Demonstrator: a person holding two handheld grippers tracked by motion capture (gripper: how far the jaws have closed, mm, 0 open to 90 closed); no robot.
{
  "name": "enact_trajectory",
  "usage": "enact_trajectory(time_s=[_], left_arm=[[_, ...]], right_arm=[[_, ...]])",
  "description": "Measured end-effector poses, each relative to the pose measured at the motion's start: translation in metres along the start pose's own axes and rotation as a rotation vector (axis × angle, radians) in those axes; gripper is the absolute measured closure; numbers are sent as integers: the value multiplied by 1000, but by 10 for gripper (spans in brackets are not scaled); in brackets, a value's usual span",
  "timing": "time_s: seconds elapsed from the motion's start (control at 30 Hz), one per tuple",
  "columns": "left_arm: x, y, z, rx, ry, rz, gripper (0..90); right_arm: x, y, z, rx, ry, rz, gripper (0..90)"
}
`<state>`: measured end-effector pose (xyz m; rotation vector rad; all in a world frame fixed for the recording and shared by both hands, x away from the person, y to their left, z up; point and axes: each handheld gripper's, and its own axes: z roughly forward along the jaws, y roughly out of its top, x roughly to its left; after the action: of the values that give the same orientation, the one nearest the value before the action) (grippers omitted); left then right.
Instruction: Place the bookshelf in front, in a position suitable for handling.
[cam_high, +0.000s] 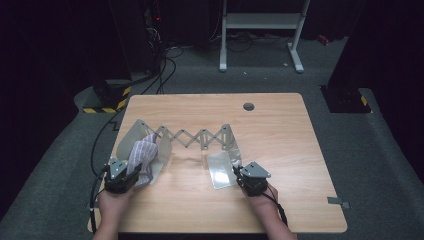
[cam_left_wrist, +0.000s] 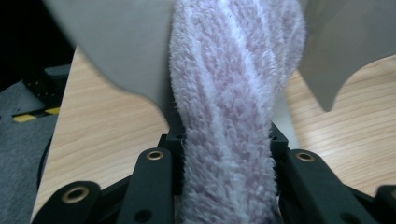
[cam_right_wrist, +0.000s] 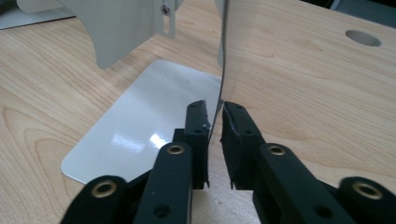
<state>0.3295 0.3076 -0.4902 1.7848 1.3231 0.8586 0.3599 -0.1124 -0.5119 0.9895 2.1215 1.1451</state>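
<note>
An expandable metal bookend rack (cam_high: 190, 137) stands on the wooden table (cam_high: 280, 130), its scissor lattice stretched between two end plates. A fluffy lilac-and-white towel (cam_left_wrist: 233, 107) is clamped in the left gripper (cam_high: 120, 176) and is held against the left end plate (cam_high: 131, 137), apparently to wipe it. The upright edge of the right end plate (cam_right_wrist: 223, 56) is bracketed by the right gripper (cam_right_wrist: 214, 122); whether its pads press the sheet cannot be told. Next, the rack is probably to be steadied on the right while the towel is drawn over the metal.
</note>
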Motion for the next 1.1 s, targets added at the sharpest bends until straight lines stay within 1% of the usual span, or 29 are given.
enact_trajectory(time_s=[0.03, 0.07, 0.13, 0.17, 0.2, 0.23, 0.27, 0.3, 0.33, 0.37, 0.4, 0.43, 0.47, 0.5, 0.57, 0.6, 0.63, 0.7, 0.73, 0.77, 0.83, 0.87, 0.9, 0.93, 0.97, 1.0, 1.03, 1.07, 1.1], left_arm=[[-6, 7, -4, -17, -1, 18, 654], [-6, 7, -4, -17, -1, 18, 654], [-10, 13, -9, -44, -10, 24, 654], [-14, 20, -15, -80, -16, 35, 653], [-14, 20, -15, -80, -16, 35, 653], [-17, 28, -21, -124, -16, 32, 653], [-17, 28, -21, -124, -16, 32, 652], [-18, 33, -26, -144, -17, 31, 652], [-19, 37, -30, -166, -18, 29, 652], [-23, 48, -41, -220, -28, 35, 652], [-23, 48, -41, -220, -28, 35, 652], [-28, 57, -50, -262, -44, 44, 652], [-28, 57, -50, -262, -44, 44, 652], [-39, 66, -58, -304, -80, 65, 652], [-51, 71, -62, -326, -120, 86, 652], [-56, 72, -63, -330, -138, 92, 651], [-63, 73, -62, -332, -165, 98, 651], [-73, 71, -57, -322, -183, 119, 650], [-73, 71, -57, -322, -183, 119, 650], [-77, 69, -52, -306, -191, 122, 650], [-84, 62, -39, -259, -220, 115, 650], [-87, 58, -32, -230, -232, 115, 650], [-92, 48, -19, -180, -239, 123, 650], [-92, 48, -19, -180, -239, 123, 650], [-96, 38, -7, -132, -241, 130, 650], [-96, 38, -7, -132, -241, 130, 650], [-98, 29, 2, -91, -230, 137, 650], [-98, 29, 2, -91, -230, 137, 649], [-98, 22, 7, -69, -220, 137, 649]], right_arm=[[-1, 0, -1, -2, 3, 5, 737], [-1, 0, -1, -2, 3, 5, 737], [-2, -1, -3, -2, 4, 13, 695], [-4, -3, -5, 0, 1, 21, 666], [-4, -3, -5, 0, 1, 21, 666], [-5, -5, -7, 5, -4, 24, 644], [-5, -5, -7, 5, -4, 24, 644], [-6, -7, -8, 13, -8, 32, 625], [-6, -7, -8, 13, -8, 32, 625], [-7, -10, -12, 14, -11, 30, 627], [-7, -11, -14, 14, -14, 28, 629], [-8, -12, -16, 13, -14, 26, 631], [-8, -12, -16, 13, -14, 26, 631], [-8, -15, -20, 15, -22, 26, 635], [-10, -18, -24, 15, -31, 28, 643], [-11, -19, -26, 13, -35, 33, 645], [-11, -20, -27, 12, -38, 36, 648], [-13, -21, -30, 9, -47, 45, 655], [-13, -21, -30, 9, -47, 45, 655], [-14, -21, -30, 9, -50, 48, 656], [-15, -21, -28, 13, -56, 52, 657], [-15, -21, -25, 19, -66, 60, 657], [-15, -20, -24, 22, -75, 64, 656], [-16, -19, -22, 24, -82, 68, 656], [-16, -18, -20, 23, -90, 74, 654], [-17, -17, -17, 24, -99, 79, 654], [-17, -15, -15, 26, -105, 86, 654], [-17, -15, -15, 26, -105, 86, 654], [-19, -13, -9, 26, -115, 99, 654]])
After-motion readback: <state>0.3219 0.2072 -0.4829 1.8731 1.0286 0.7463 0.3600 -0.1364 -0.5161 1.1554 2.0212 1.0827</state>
